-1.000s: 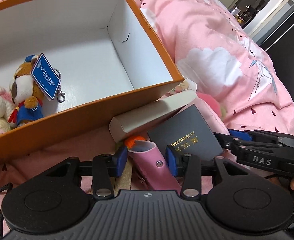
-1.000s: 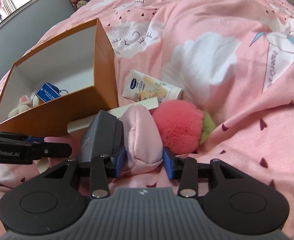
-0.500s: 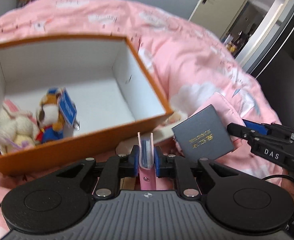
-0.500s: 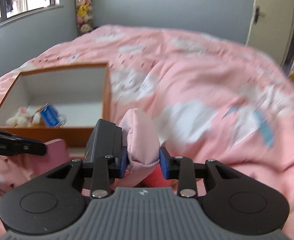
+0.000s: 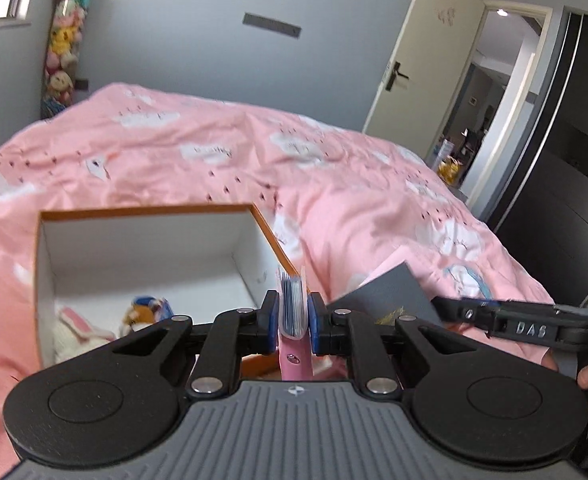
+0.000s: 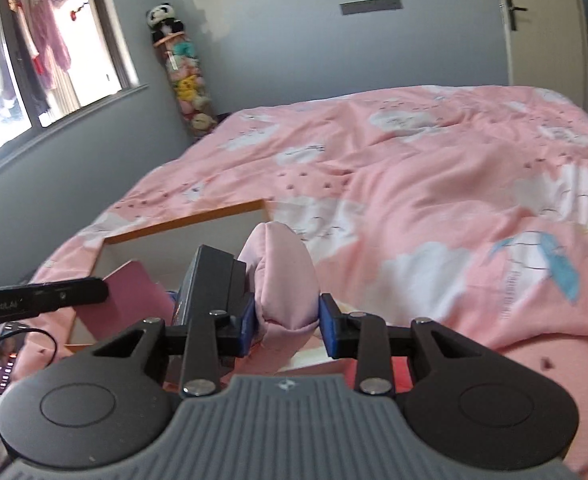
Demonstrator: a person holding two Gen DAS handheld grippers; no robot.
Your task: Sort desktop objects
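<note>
Standing on edge between the blue fingers (image 5: 270,322) of the left gripper (image 5: 292,322): pink card holder (image 5: 292,354), snap button facing the camera, blue-edged cards fanning from its clear top. Being pinched in the right gripper (image 6: 286,322): soft pale-pink pouch (image 6: 284,280), bulging upward above the pads, with a dark grey booklet (image 6: 214,284) riding against its left side, gold print showing in the left view. Lying open on the pink bed (image 6: 433,208): orange box (image 5: 154,212) with white walls, holding a white-and-pink bunny plush (image 5: 74,326) and a brown plush dog (image 5: 146,310) in its near left corner.
</note>
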